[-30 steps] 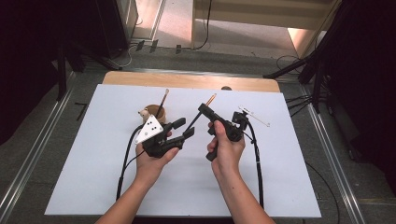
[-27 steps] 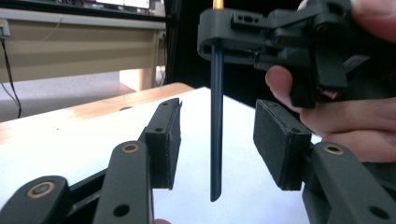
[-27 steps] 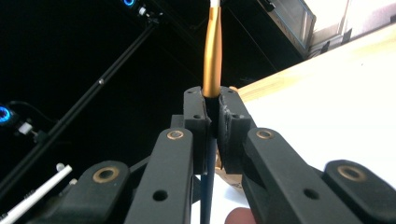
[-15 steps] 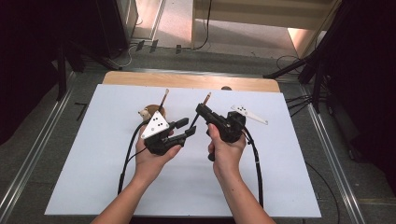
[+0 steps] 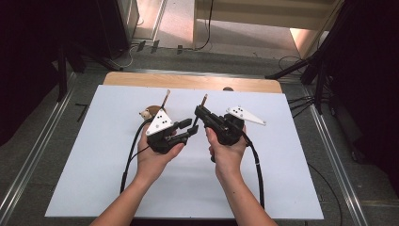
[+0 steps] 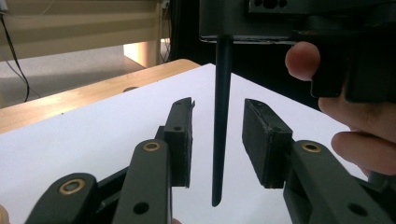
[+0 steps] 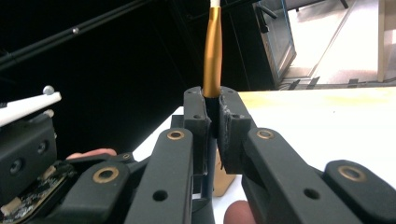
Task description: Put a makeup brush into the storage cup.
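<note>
My right gripper is shut on a thin brush with a gold ferrule and a dark tapering handle. The brush points up and away in the high view, and its tip rises past the jaws. The handle's thin end hangs between the pads of my left gripper, which has just been closing. A gap still shows on both sides of the handle, so the left gripper is open. In the high view the left gripper sits just left of the right one, over the middle of the white sheet.
A small brown holder with another brush stick in it stands behind my left hand. The white sheet lies on a wooden table. Cables trail from both grippers toward the near edge. Dark stands rise at the right.
The left gripper's jaws have drawn closer together around the brush handle. The right gripper has rolled a little, so its grey plate shows more. Both hands stay in nearly the same place.
</note>
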The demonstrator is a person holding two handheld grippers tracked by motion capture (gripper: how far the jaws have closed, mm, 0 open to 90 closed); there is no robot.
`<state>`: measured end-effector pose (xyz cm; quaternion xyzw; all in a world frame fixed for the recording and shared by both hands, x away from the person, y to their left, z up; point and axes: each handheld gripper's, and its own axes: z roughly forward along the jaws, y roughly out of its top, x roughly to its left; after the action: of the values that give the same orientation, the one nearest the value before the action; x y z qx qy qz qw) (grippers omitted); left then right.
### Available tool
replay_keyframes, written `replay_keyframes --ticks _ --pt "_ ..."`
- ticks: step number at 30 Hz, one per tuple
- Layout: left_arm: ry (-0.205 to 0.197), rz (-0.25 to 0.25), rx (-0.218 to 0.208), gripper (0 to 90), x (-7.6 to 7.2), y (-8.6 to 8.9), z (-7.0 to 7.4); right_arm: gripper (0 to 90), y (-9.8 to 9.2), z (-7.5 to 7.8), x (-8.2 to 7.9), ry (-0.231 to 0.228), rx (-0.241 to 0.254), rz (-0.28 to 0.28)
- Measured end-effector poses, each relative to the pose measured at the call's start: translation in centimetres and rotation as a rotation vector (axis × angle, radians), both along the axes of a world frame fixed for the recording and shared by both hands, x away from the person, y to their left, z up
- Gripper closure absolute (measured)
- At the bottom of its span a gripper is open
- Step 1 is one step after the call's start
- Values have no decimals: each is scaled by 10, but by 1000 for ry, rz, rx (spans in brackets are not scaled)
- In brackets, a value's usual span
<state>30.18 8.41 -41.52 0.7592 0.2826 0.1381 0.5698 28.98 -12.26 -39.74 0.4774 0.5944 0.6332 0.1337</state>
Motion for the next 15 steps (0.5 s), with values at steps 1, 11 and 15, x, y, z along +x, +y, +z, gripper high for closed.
replay_keyframes --ticks 1,11,15 --pt "4 -2 -2 642 0 0 0 846 1 0 -1 0 -3 2" --pt "20 5 -8 701 2 -2 4 845 7 2 -2 -32 -76 19" --pt "27 4 -10 709 3 -1 5 845 8 3 -2 -42 -92 24"
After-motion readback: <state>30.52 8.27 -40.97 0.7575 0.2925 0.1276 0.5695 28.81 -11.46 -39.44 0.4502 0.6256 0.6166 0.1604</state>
